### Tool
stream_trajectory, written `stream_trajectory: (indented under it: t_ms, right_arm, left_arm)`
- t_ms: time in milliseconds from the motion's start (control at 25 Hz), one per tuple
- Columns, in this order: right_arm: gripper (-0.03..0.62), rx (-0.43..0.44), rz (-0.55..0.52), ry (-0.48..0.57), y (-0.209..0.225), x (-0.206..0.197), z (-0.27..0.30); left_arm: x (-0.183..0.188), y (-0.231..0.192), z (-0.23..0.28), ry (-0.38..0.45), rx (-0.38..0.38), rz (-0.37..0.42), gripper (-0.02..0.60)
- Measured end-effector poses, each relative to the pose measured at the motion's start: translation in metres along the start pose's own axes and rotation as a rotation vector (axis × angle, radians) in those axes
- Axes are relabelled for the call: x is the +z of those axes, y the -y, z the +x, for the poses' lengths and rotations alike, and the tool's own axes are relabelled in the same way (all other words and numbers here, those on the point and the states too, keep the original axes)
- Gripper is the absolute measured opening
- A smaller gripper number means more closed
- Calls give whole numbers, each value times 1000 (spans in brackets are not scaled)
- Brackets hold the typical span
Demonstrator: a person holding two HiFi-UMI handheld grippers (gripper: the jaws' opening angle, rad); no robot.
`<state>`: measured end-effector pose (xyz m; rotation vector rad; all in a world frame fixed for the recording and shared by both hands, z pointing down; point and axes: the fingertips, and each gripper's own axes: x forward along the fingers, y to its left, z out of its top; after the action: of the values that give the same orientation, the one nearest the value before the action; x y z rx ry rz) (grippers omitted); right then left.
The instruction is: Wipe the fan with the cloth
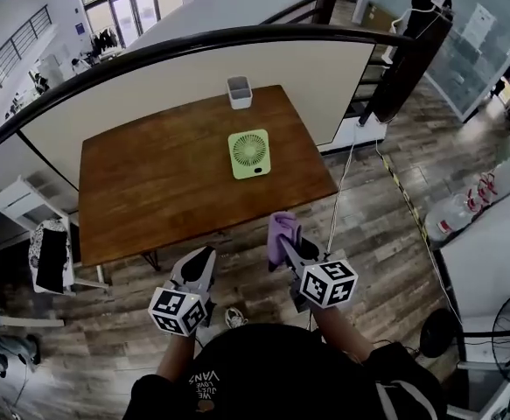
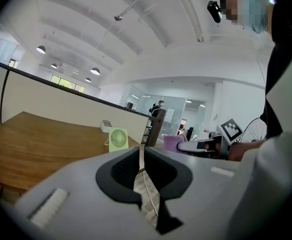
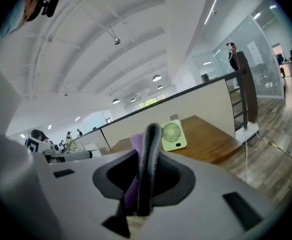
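Big open office here: wood-plank floor [image 1: 386, 199], and a curved half-wall with a dark rail behind the work area. The brown tabletop [image 1: 150, 182] sits in front of that wall. Both my grippers hang over the floor, short of its near edge.

The left gripper [image 1: 204, 254] has its jaws pressed together with nothing between them; its own view just shows floor past the slit. The right gripper [image 1: 294, 248] is pinching the cloth [image 1: 281, 230], a purple one. It's bunched up and pokes out above the jaws.

The fan [image 1: 249, 153] is a small light-green one, standing upright on the far right part of the tabletop with its round grille facing me. It's well apart from both grippers. A little white box [image 1: 239, 92] sits behind it near the far edge.

So as I read it, I'm in the approach step: cloth's in hand and no wiping has happened yet. Next I'd carry the right gripper over the near edge and lay the loose end of the cloth flat on the grille, not the jaw tips. The fan looks light, so I'd guess it slides or tips if I push hard. It probably makes sense to bring the empty left gripper beside it to brace the frame.
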<state>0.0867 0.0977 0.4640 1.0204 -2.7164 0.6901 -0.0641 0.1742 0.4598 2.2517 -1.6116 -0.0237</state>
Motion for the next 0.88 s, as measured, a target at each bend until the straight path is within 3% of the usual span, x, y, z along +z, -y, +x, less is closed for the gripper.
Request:
stream_trajectory:
  t_ms: [80, 160, 520, 880]
  right_arm:
    - [84, -31, 6, 7, -2, 0, 7]
    - [84, -63, 9, 10, -2, 1, 12]
    - [84, -130, 9, -5, 2, 6, 34]
    - [84, -107, -12, -43, 29, 19, 74]
  left_arm:
    - [3, -12, 5, -14, -35, -3, 31]
    - [3, -21, 11, -34, -73, -8, 122]
    - [2, -48, 30, -67, -126, -44, 127]
    - [3, -79, 63, -73, -60, -80, 133]
